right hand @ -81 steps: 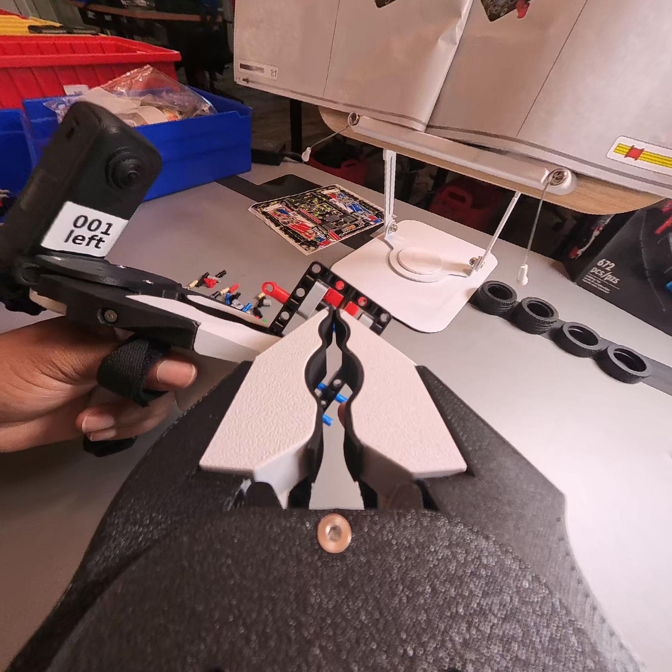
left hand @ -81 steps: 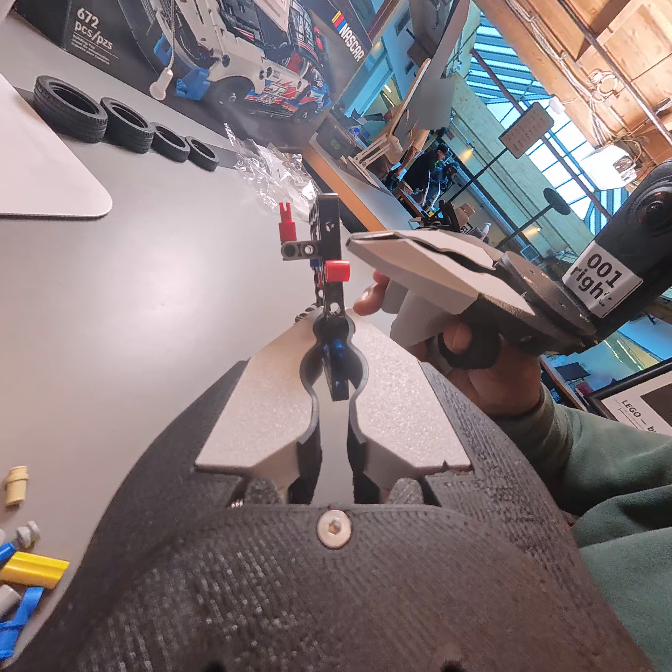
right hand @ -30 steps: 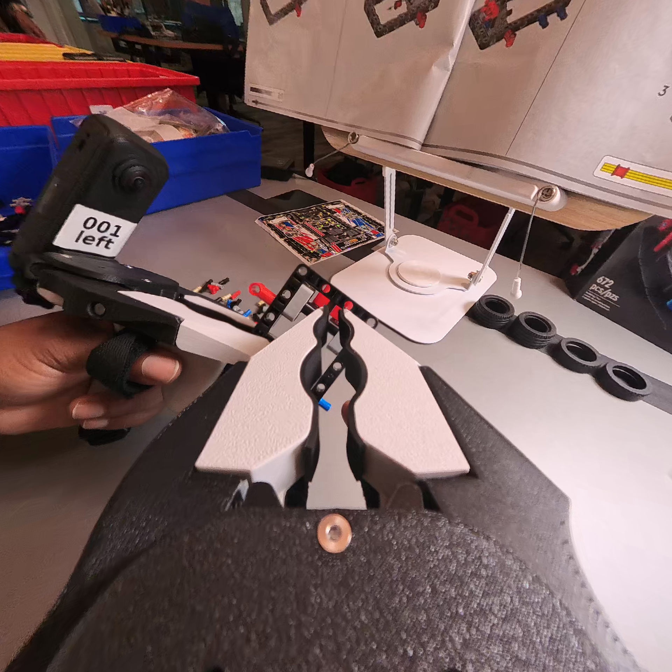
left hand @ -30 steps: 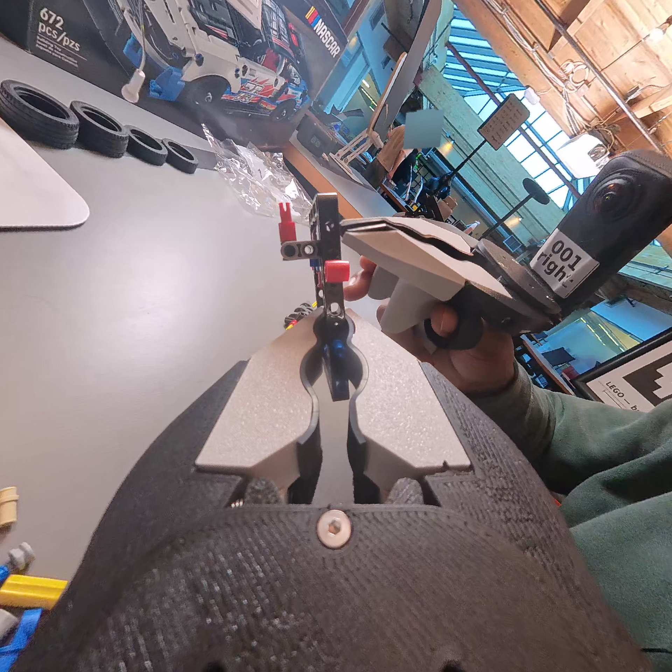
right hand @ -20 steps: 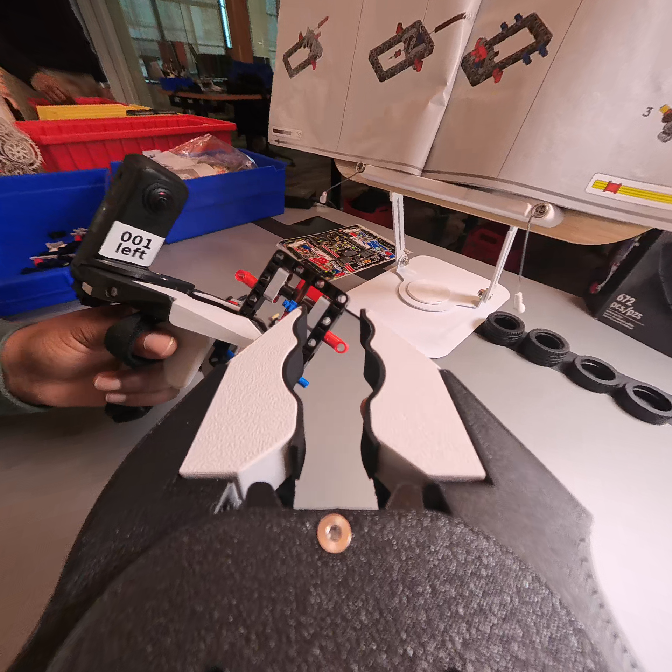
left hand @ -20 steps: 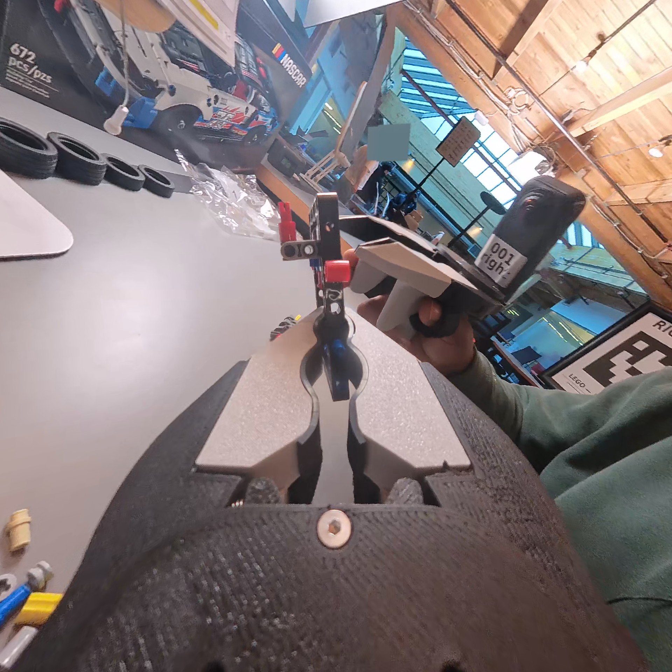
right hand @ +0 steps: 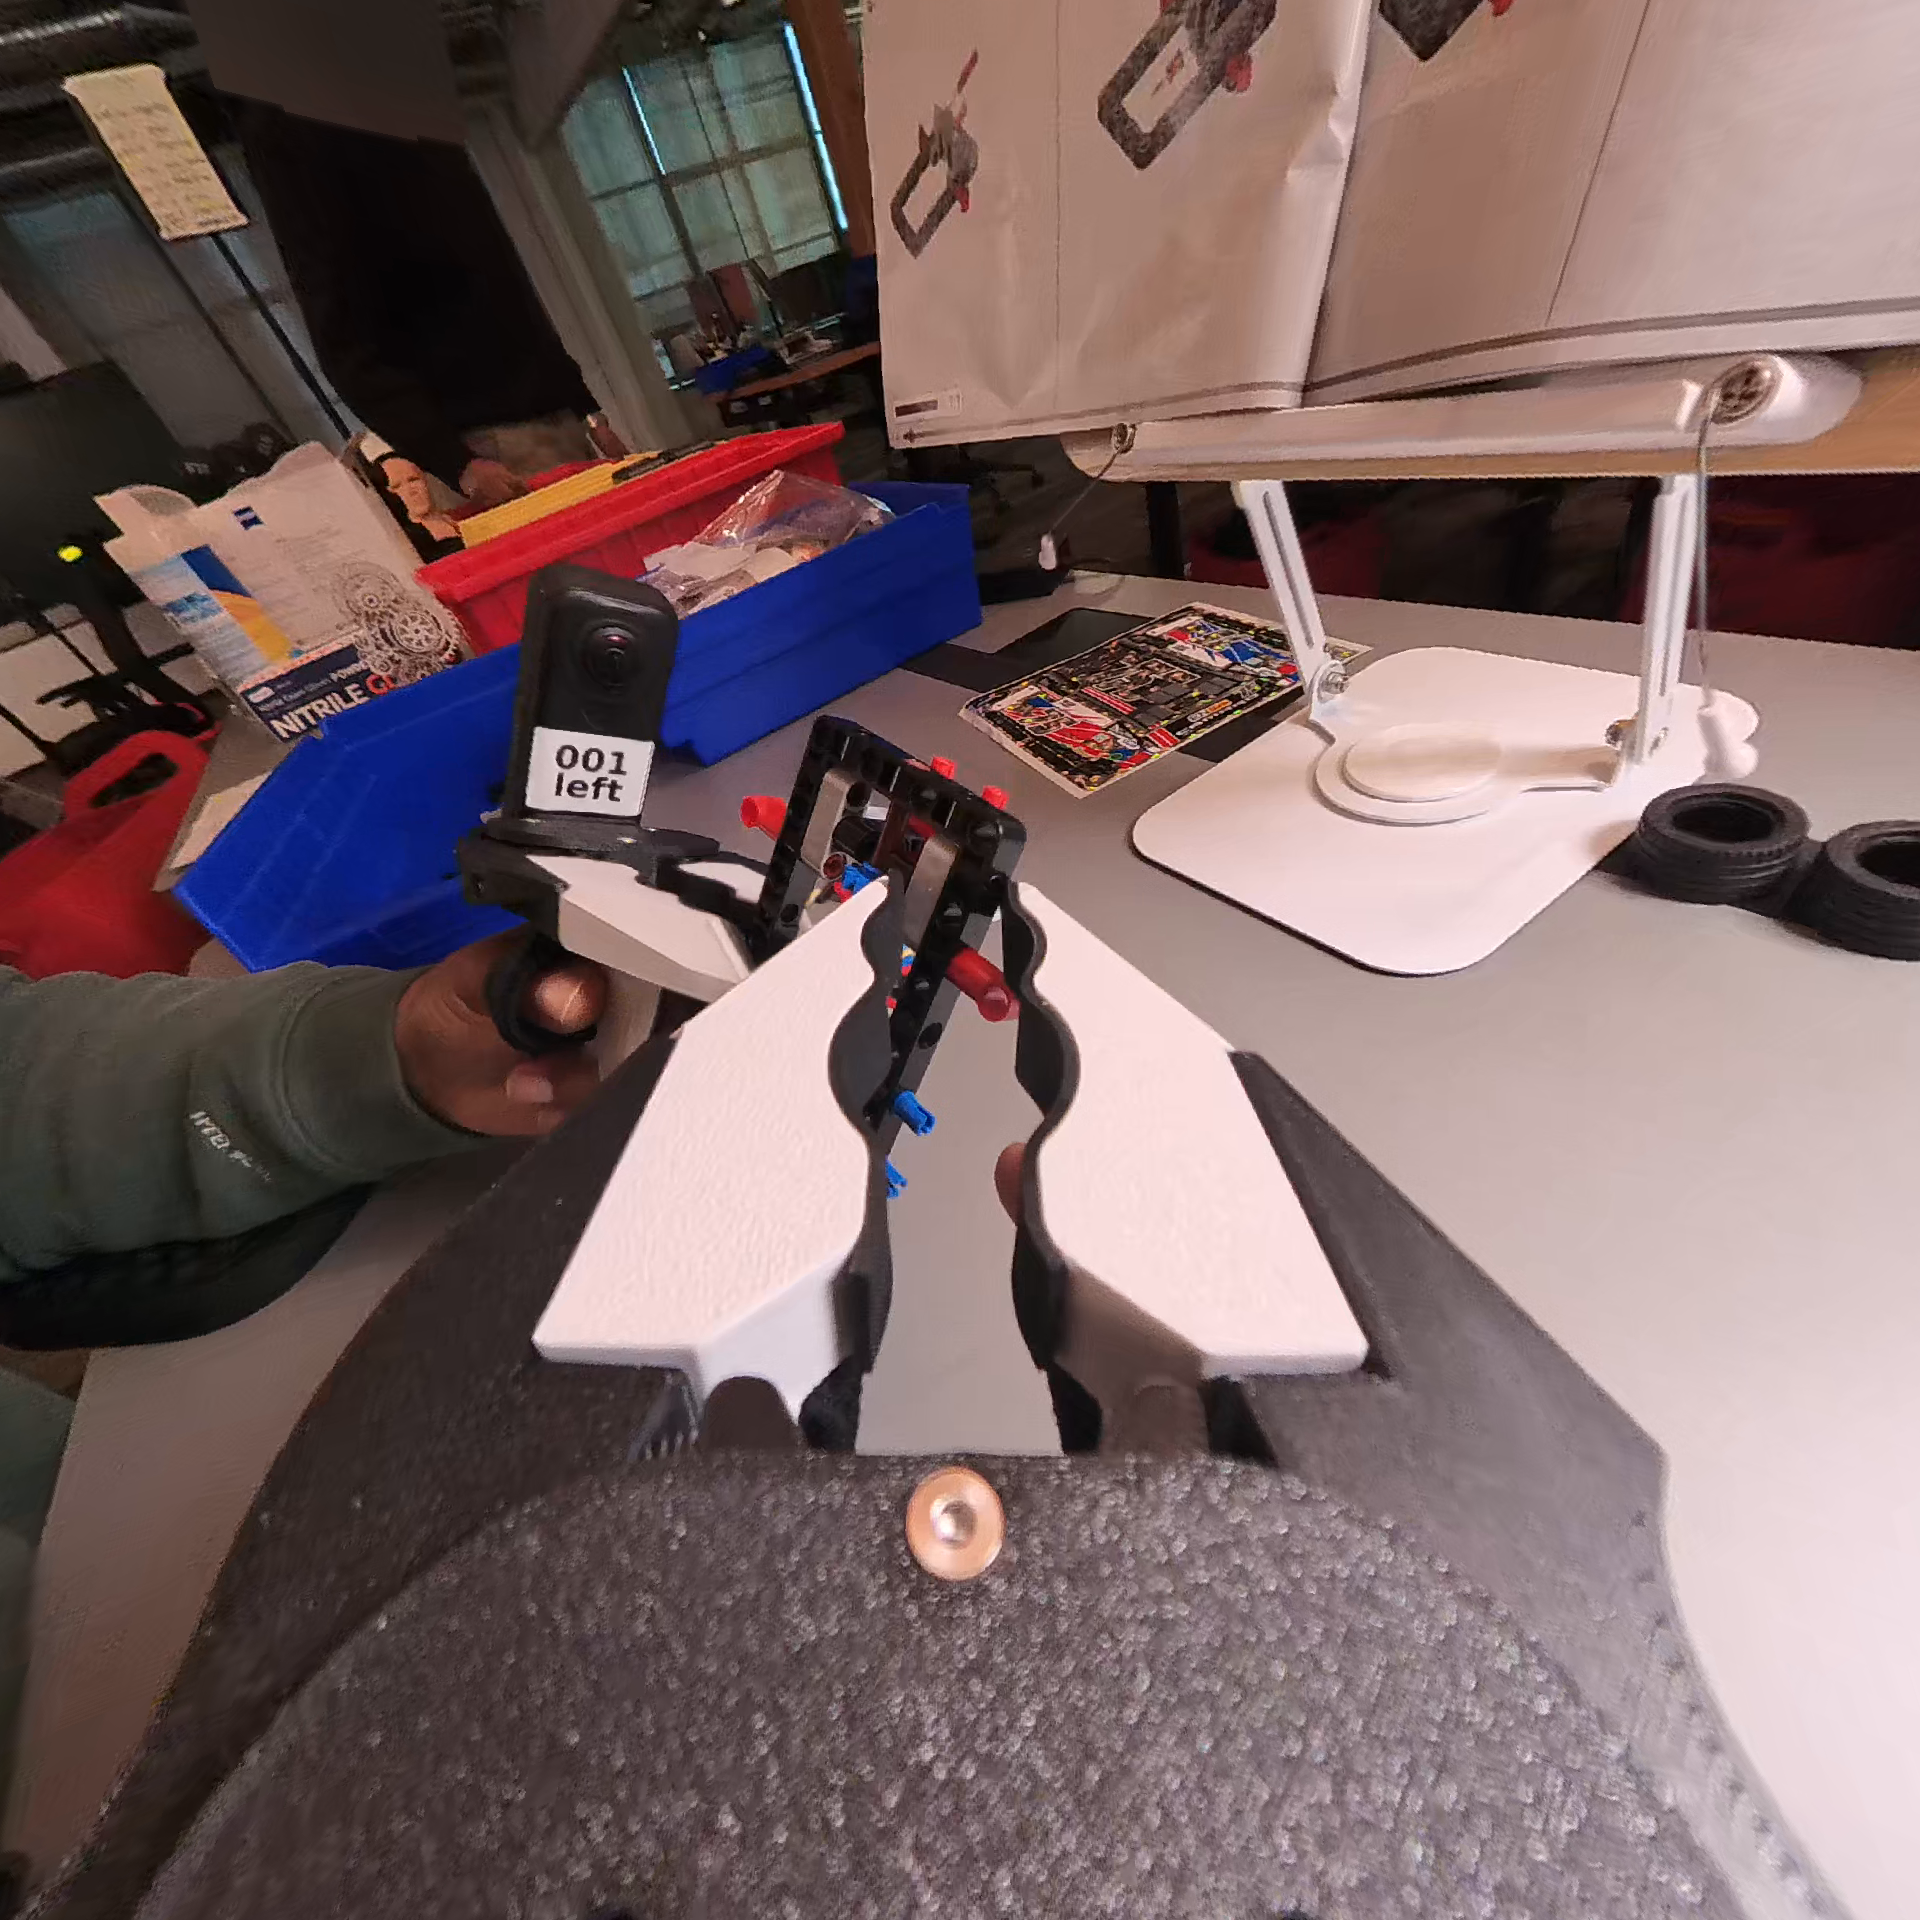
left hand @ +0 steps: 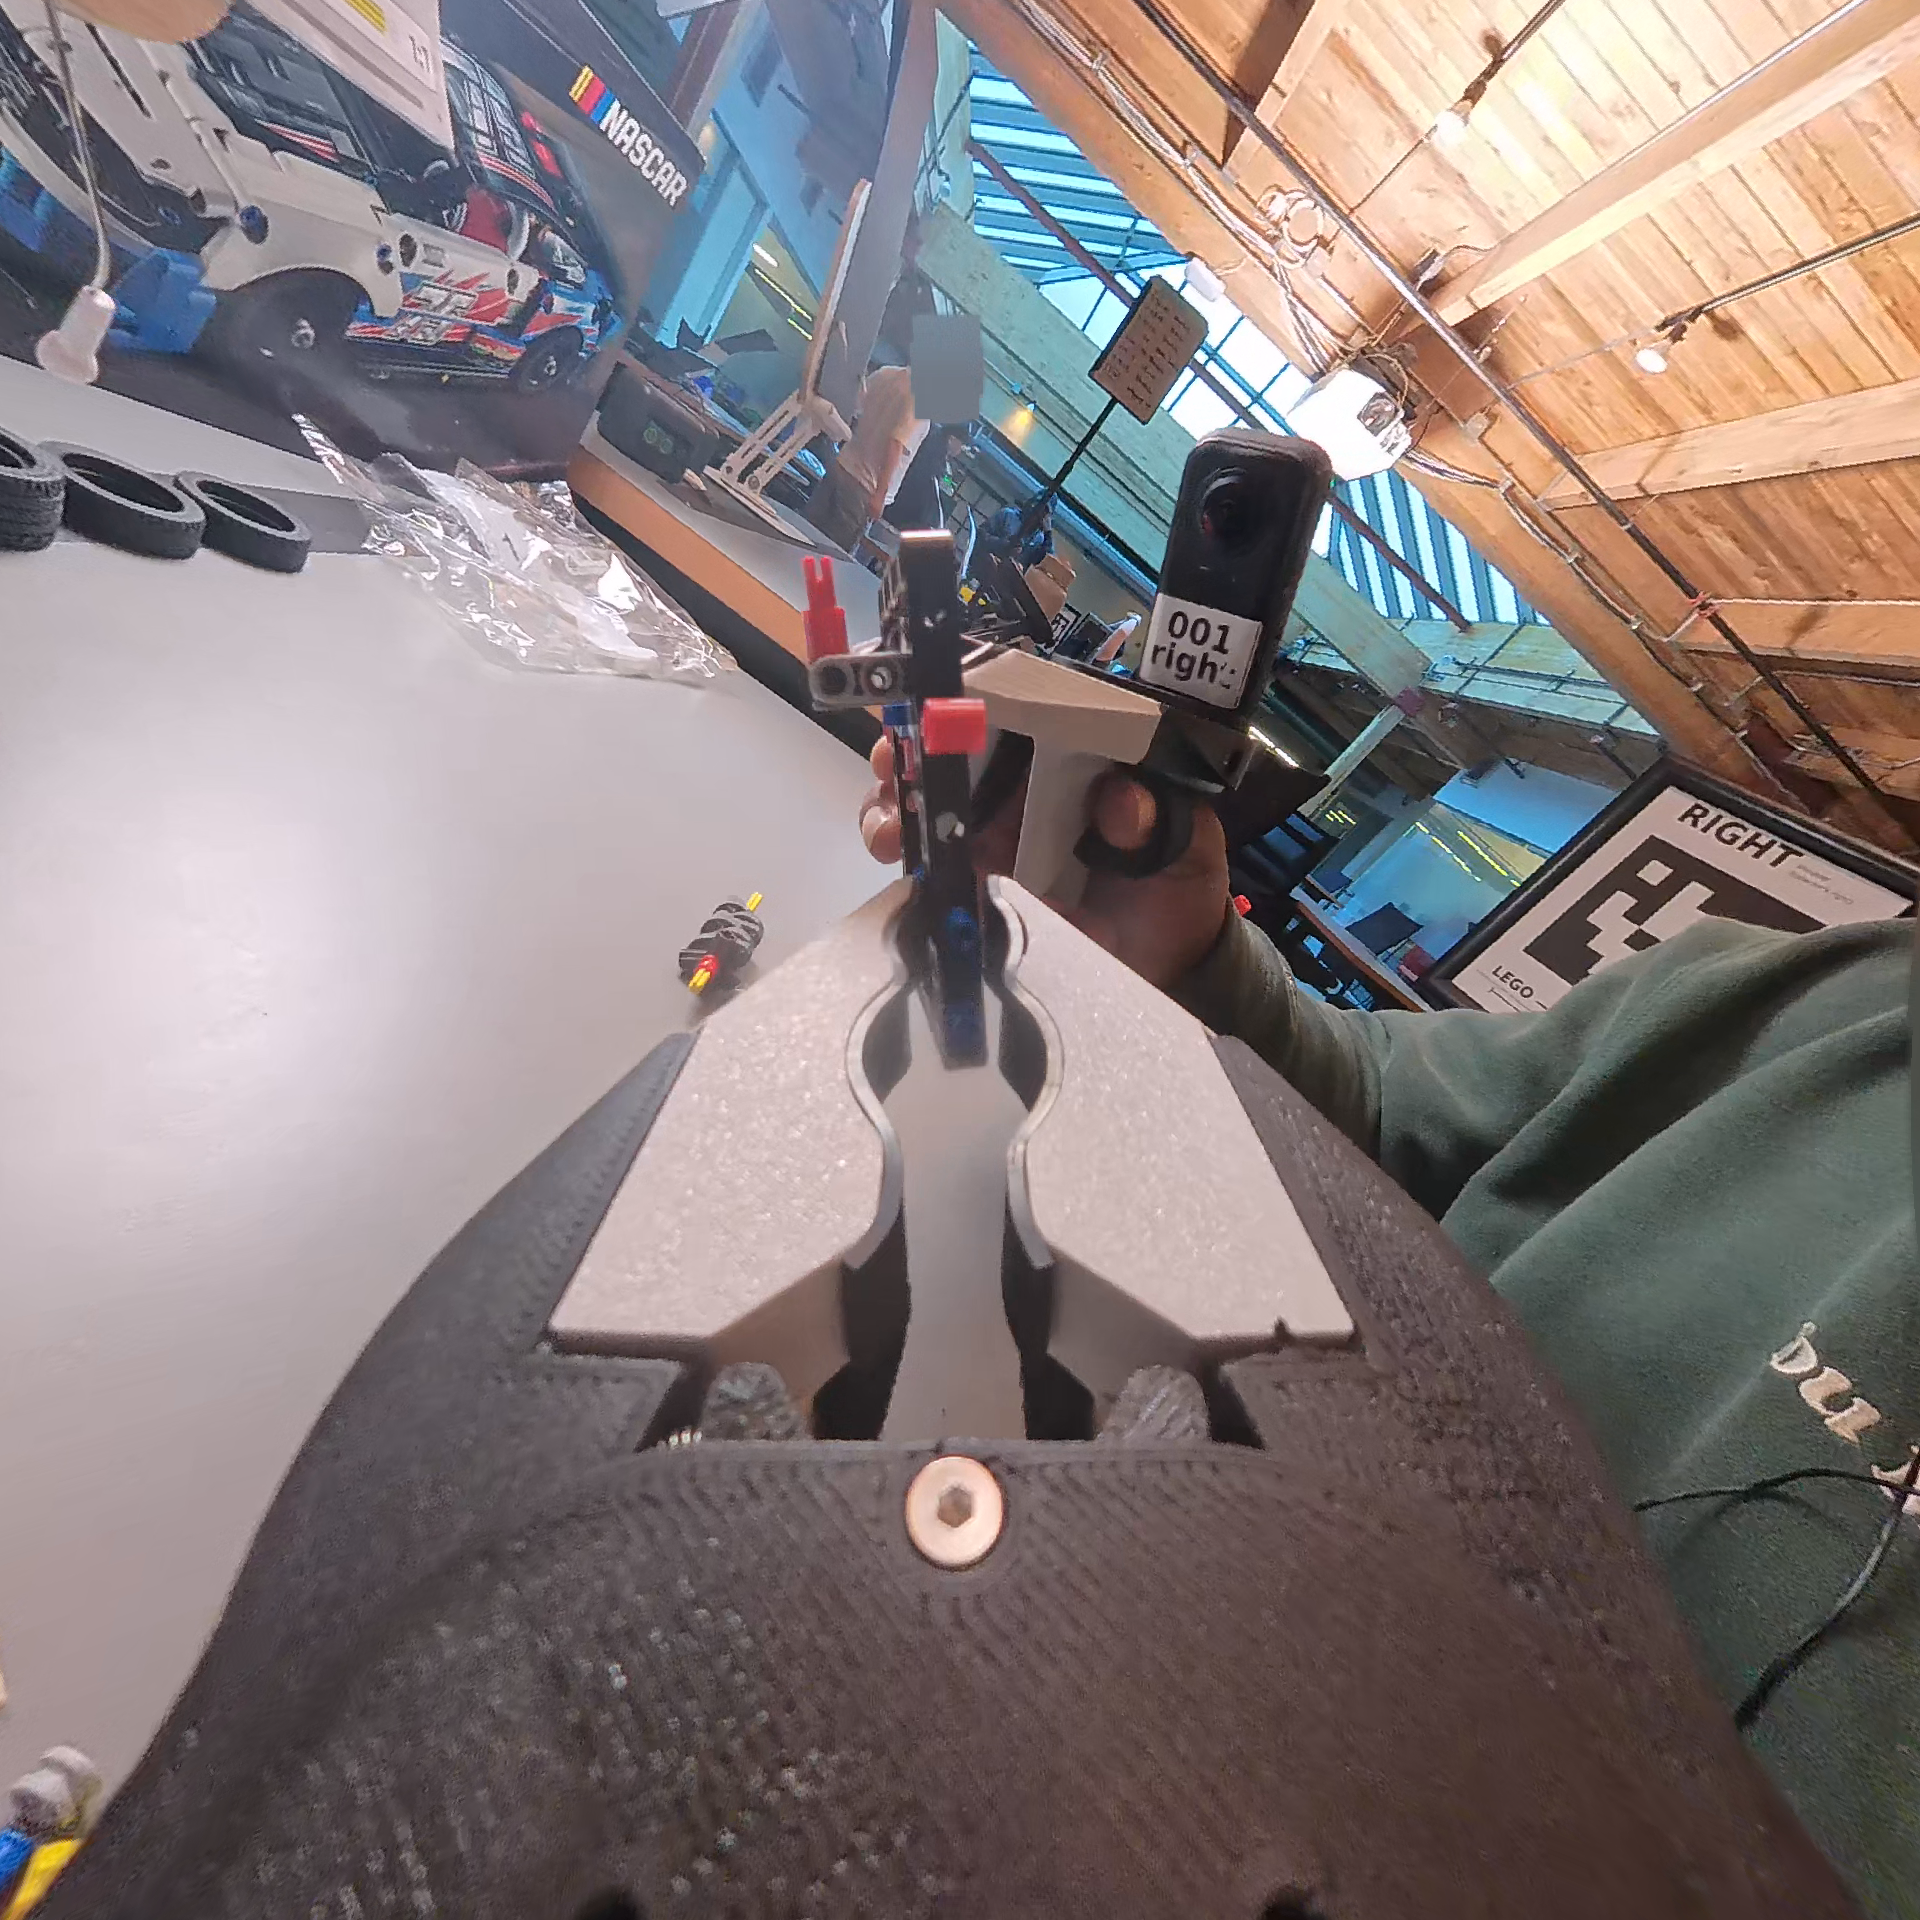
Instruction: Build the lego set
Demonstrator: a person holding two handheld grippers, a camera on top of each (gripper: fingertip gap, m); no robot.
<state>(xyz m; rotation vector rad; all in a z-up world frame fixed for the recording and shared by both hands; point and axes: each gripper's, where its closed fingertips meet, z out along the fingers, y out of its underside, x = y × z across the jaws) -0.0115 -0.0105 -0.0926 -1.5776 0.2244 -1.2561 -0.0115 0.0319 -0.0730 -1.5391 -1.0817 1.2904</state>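
Clearance: desk [right hand: 1558,1195] surface
Bare stretch lay open ahead; stand base [right hand: 1403,831] and tyres [right hand: 1725,842] bounded its far side.

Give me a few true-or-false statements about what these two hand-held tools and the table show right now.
1. The left tool is shut on the black rectangular lego frame. True.
2. The right tool is clamped shut. False: it is open, with the frame's edge between its fingers.
3. Black rubber tyres lie beside the white stand base. True.
4. The blue plastic bin is empty. False: it holds plastic bags.
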